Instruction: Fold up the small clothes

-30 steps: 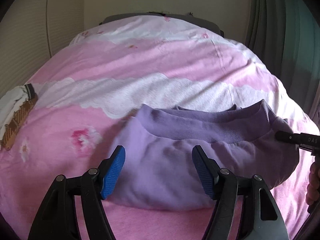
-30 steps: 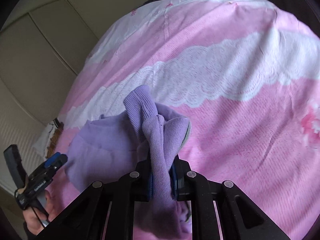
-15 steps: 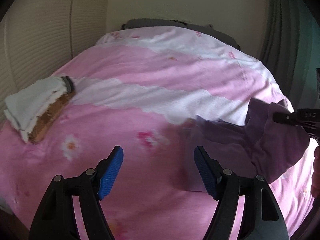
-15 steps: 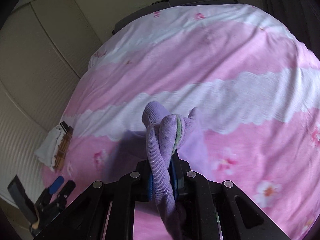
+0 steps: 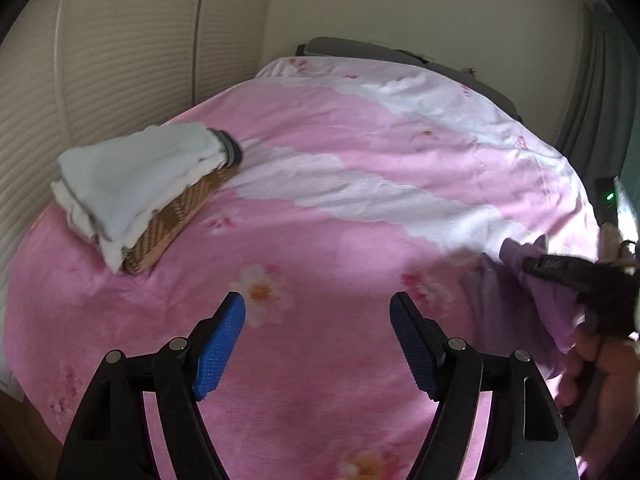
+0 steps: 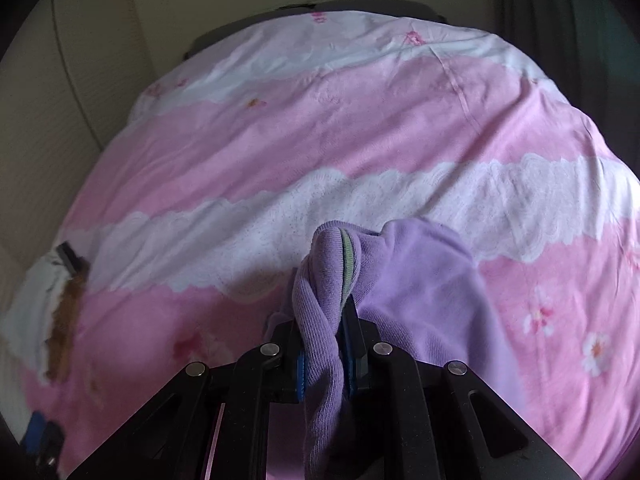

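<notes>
A small purple garment (image 6: 424, 296) hangs bunched from my right gripper (image 6: 325, 354), which is shut on its ribbed band and holds it above the pink bed cover (image 6: 320, 152). In the left wrist view the same garment (image 5: 552, 300) shows at the far right, with the right gripper (image 5: 536, 265) clamped on it. My left gripper (image 5: 318, 344) is open and empty, its blue pads over bare pink cover (image 5: 320, 240), well left of the garment.
A folded white cloth on a brown checked piece (image 5: 136, 196) lies at the bed's left edge, also seen in the right wrist view (image 6: 52, 304). A wall runs along the left, a curtain on the right, a dark headboard (image 5: 360, 46) at the far end.
The right gripper has lifted the purple garment off the bed and carried it right. The left gripper has swung left, away from the garment, towards the folded white cloth.
</notes>
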`<state>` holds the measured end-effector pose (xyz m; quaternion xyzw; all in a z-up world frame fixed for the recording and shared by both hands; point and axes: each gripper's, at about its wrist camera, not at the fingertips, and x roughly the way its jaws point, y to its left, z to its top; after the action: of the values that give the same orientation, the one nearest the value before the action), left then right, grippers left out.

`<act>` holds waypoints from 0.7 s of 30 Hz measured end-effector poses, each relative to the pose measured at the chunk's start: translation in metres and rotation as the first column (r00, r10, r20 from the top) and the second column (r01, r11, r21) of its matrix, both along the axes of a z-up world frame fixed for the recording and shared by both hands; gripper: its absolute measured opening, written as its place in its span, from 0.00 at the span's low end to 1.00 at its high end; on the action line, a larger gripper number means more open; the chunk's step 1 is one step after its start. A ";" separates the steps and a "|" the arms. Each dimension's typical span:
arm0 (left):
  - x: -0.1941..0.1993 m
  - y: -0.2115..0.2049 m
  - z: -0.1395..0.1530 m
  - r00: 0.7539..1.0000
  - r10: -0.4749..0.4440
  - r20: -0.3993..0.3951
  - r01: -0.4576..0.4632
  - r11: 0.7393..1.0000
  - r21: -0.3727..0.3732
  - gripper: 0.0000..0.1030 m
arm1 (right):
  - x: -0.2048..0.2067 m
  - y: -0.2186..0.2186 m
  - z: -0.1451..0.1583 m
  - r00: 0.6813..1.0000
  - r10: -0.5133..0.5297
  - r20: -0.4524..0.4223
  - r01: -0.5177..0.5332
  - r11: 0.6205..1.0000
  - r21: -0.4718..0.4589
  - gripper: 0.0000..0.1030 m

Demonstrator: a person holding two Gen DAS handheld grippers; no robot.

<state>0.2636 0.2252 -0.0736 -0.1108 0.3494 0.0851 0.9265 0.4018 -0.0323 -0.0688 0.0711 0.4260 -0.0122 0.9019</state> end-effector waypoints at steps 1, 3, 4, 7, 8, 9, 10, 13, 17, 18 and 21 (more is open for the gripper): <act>-0.001 0.006 -0.003 1.000 0.008 -0.003 -0.008 1.000 -0.001 0.72 | 0.001 0.009 -0.007 1.000 -0.009 -0.005 0.009 1.000 -0.017 0.15; -0.003 0.016 -0.008 1.000 0.023 -0.012 -0.023 1.000 -0.008 0.72 | 0.002 0.028 -0.023 1.000 -0.014 -0.017 0.013 0.997 -0.073 0.15; -0.003 0.021 -0.011 0.999 0.031 -0.016 -0.031 0.999 -0.012 0.72 | 0.001 0.037 -0.031 1.000 -0.011 -0.026 0.008 0.995 -0.102 0.16; -0.005 0.029 -0.015 0.999 0.042 -0.024 -0.042 0.999 -0.021 0.72 | -0.003 0.056 -0.050 0.999 -0.005 -0.039 -0.002 0.985 -0.172 0.17; -0.006 0.030 -0.015 0.999 0.042 -0.025 -0.043 0.999 -0.019 0.72 | -0.006 0.061 -0.053 0.999 0.001 -0.033 -0.007 0.981 -0.194 0.21; -0.006 0.030 -0.015 0.999 0.042 -0.026 -0.042 0.999 -0.017 0.72 | -0.007 0.065 -0.055 1.000 0.005 -0.027 -0.011 0.977 -0.214 0.22; -0.006 0.029 -0.014 0.999 0.041 -0.025 -0.042 0.999 -0.016 0.72 | -0.009 0.068 -0.055 1.000 0.010 -0.019 -0.014 0.972 -0.235 0.24; -0.008 0.027 -0.011 0.999 0.040 -0.016 -0.040 0.999 -0.023 0.72 | -0.017 0.067 -0.047 0.998 0.062 0.003 -0.060 0.976 -0.208 0.40; -0.009 0.013 0.003 1.000 0.020 0.005 -0.020 1.000 -0.021 0.72 | -0.043 0.058 -0.017 0.987 0.148 0.068 -0.140 0.984 -0.108 0.46; -0.009 0.006 0.007 1.000 0.009 0.013 -0.009 1.000 -0.023 0.72 | -0.052 0.056 -0.010 0.982 0.168 0.084 -0.162 0.984 -0.078 0.46; -0.008 -0.024 0.017 0.998 -0.048 0.037 0.049 0.998 -0.029 0.72 | -0.089 0.026 0.018 0.962 0.221 0.163 -0.224 0.975 0.002 0.51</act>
<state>0.2554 0.2009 -0.0565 -0.1176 0.3362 0.0554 0.9328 0.3126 -0.0058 -0.0506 0.0328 0.3569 0.0991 0.9283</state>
